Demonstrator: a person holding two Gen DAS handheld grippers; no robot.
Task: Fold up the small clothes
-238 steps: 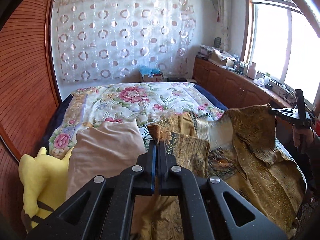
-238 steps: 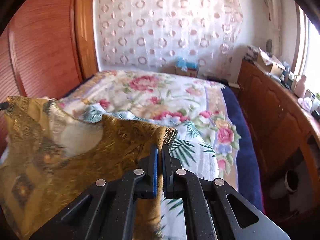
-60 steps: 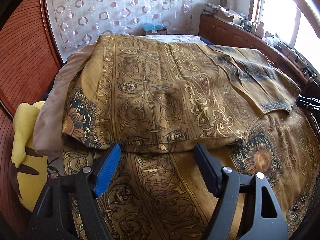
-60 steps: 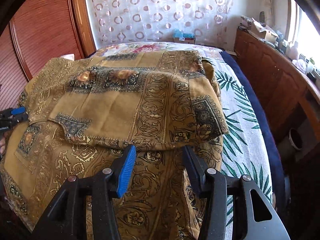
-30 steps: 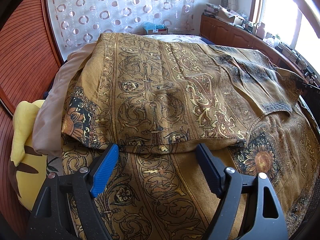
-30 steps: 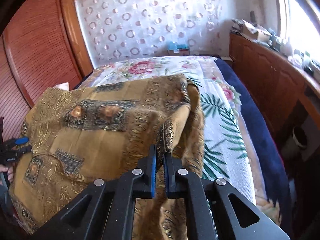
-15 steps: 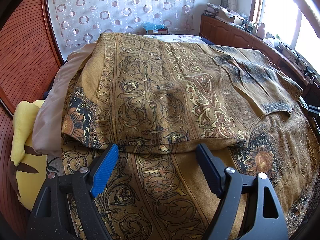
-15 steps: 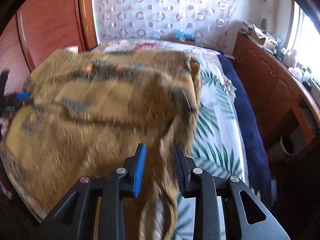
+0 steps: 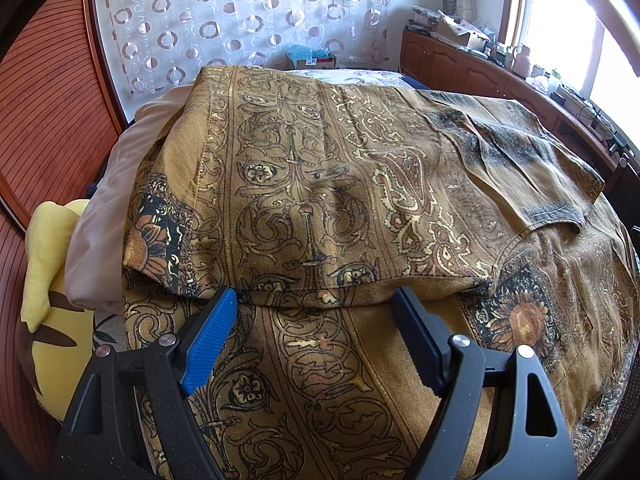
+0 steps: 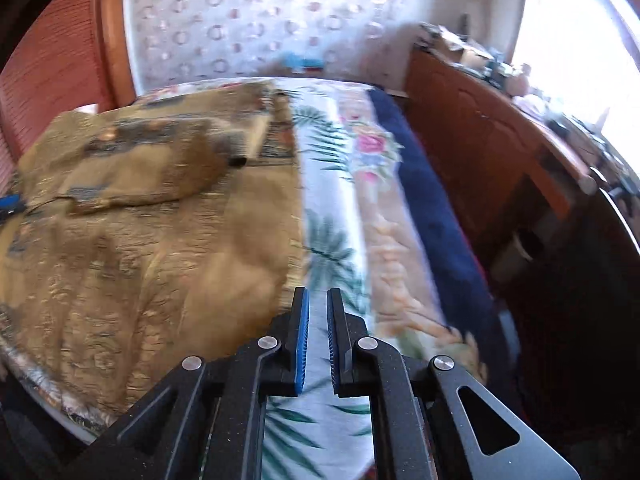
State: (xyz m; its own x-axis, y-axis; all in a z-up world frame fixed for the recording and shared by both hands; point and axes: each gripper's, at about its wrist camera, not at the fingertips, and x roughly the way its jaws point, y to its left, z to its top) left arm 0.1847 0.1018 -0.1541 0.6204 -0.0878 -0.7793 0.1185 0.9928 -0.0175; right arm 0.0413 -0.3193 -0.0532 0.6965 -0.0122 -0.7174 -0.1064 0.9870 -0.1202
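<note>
At the bed's left edge a yellow plush toy (image 9: 48,280) lies against a beige pillow (image 9: 108,208), and the patterned brown garment (image 9: 320,184) is draped partly over that pillow. The left tool (image 9: 312,320) hangs with its jaws wide and empty, exactly as in the earlier left wrist views; the garment's folded-over front edge lies just past its blue pad (image 9: 208,340), with the lower layer spread beneath and between the jaws, nothing pinched.

The change is on the right. A second ago the right tool (image 10: 316,336) was clamped on the garment's right-hand part and carrying it over. Its jaws then opened, letting the cloth go, and have just been closing again; now they stand narrow, almost together, with nothing between them. The right wrist view shows the garment (image 10: 152,240) lying to the left of this tool, its right edge just beside the pads, while the floral bedspread (image 10: 332,208) is under and ahead of the tool, with the dark blue blanket (image 10: 424,184) along the bed's right edge.

By my reading one side fold has been laid and released, so that the garment lies doubled on the bed's left and middle, and both tools are free for the next fold.
</note>
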